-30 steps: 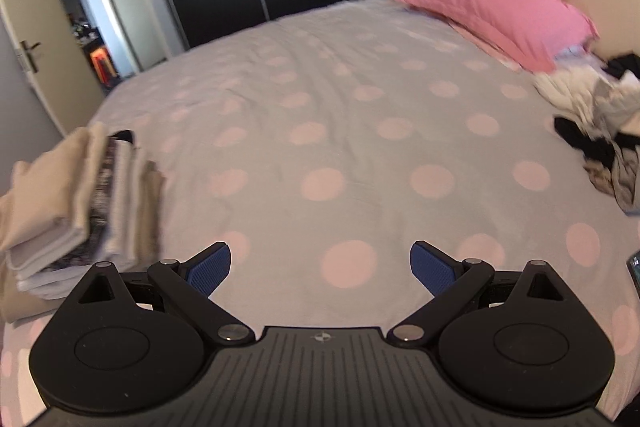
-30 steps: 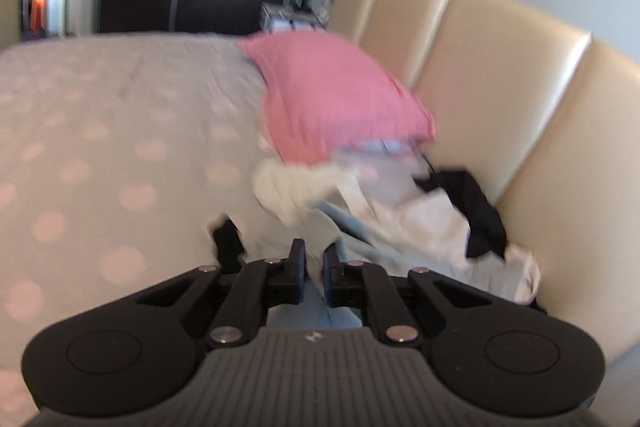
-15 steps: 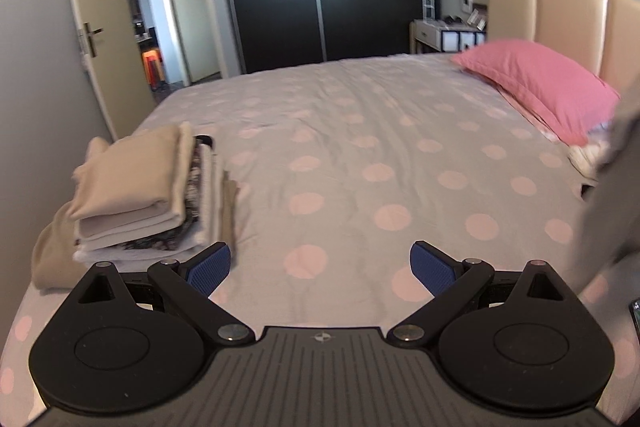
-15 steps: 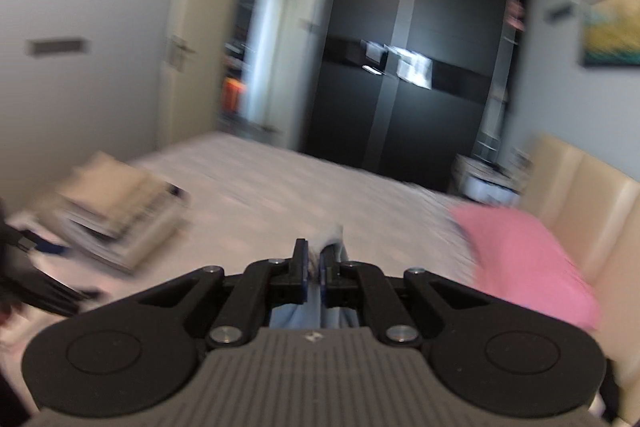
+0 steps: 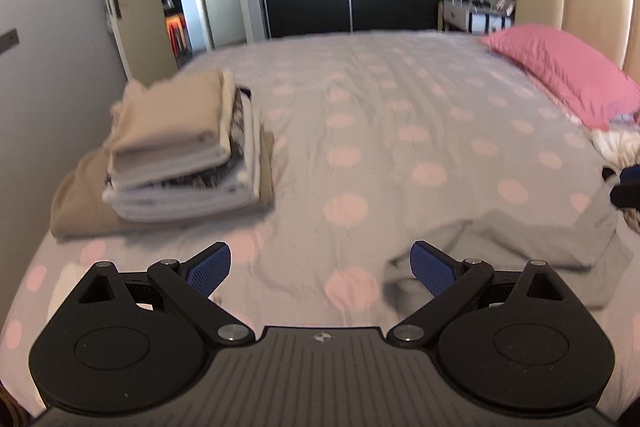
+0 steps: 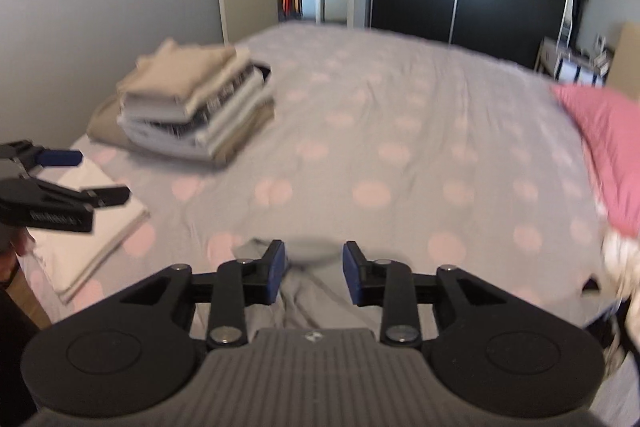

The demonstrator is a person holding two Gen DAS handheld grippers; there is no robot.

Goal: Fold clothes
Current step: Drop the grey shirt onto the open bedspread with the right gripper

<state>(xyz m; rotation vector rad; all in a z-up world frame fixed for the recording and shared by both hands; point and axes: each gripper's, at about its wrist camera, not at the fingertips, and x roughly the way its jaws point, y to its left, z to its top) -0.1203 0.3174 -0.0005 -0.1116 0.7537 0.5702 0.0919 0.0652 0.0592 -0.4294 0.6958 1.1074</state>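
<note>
One grey garment (image 6: 316,291) between the opening right tool's (image 6: 315,273) pads, unpinched; left tool (image 5: 320,269) wide, empty.

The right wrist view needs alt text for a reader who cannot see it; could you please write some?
The right gripper is opening over a crumpled grey garment on a polka-dot bed. A stack of folded clothes sits far left, a pink pillow right.
</note>
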